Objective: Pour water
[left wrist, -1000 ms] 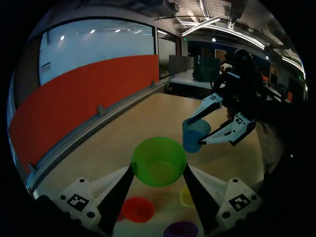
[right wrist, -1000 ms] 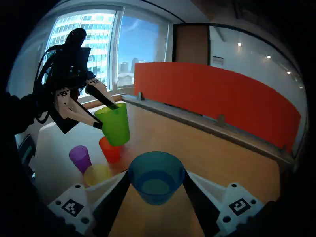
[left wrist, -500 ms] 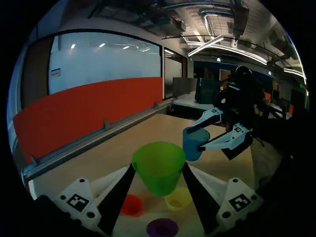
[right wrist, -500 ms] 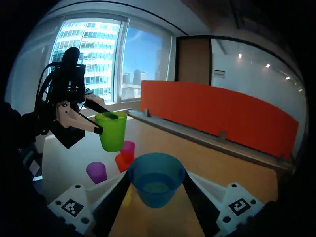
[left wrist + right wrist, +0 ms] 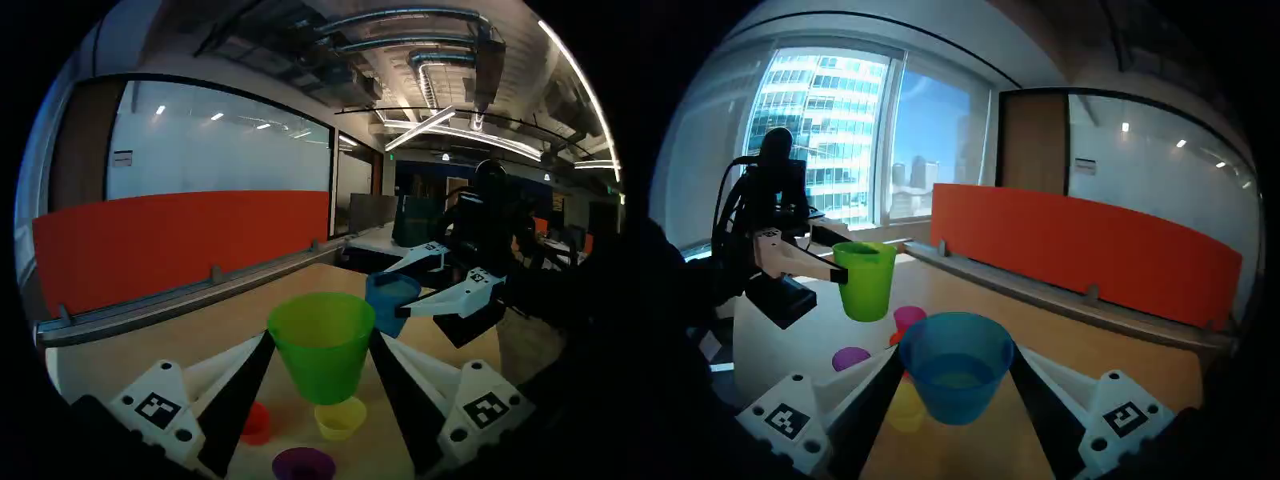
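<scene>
I see a small orange cup (image 5: 256, 422), a yellow cup (image 5: 340, 418) and a purple cup (image 5: 302, 463) standing apart on my wooden table (image 5: 192, 340). An orange partition (image 5: 160, 236) runs along its far edge.

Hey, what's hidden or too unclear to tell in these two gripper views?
Left gripper view: the green cup is seen from the side, so its inside, and any water there, is hidden.
Left gripper view: the red cup is half behind a finger of the left gripper; the purple cup is cut by the bottom edge.
Right gripper view: the yellow cup is mostly hidden behind the blue cup and the right gripper.
</scene>
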